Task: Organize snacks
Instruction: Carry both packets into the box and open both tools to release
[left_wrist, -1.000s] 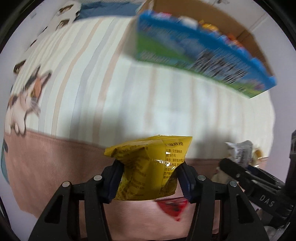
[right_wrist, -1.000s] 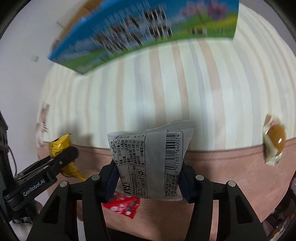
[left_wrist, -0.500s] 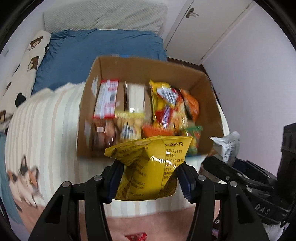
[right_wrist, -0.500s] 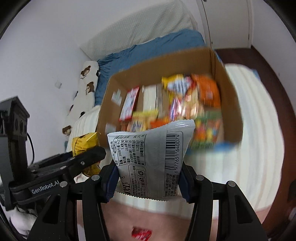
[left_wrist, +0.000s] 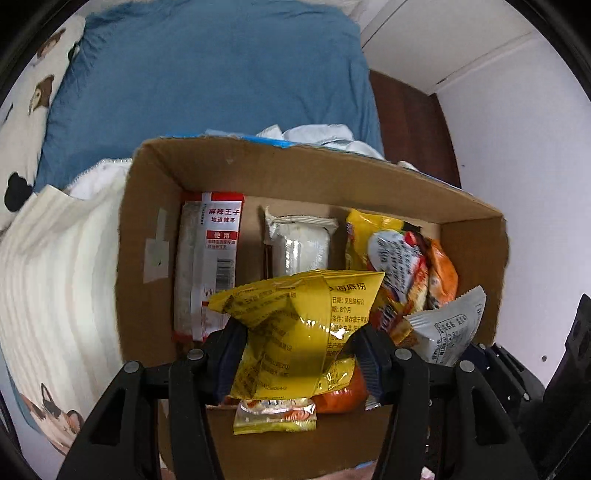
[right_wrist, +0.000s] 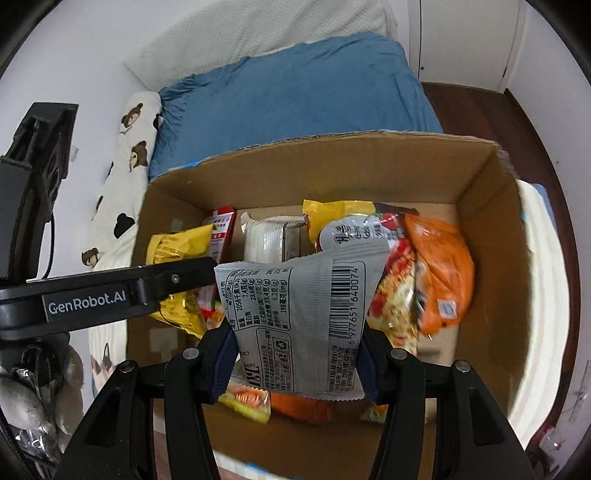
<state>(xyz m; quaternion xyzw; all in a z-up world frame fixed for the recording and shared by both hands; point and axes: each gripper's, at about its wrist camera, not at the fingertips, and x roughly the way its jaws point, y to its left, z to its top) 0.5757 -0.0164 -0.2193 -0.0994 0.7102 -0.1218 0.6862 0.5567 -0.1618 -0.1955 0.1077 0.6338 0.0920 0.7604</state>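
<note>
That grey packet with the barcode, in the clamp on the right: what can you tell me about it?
The grey packet is a crinkly sealed snack pouch, foil-like, printed with a barcode, a nutrition table and a recycling mark. Its zigzag-cut seam hangs at the bottom. It is held upright, pinched from both sides by the right gripper, above the open cardboard box of snacks. From the left wrist view its corner pokes up beside the yellow packet.

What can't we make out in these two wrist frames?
- Box near floor: hidden by the yellow packet in the left claw, left wrist view.
- Snacks under the grey packet in the right claw: covered, right wrist view.
- Orange packet print: blurred.
</note>
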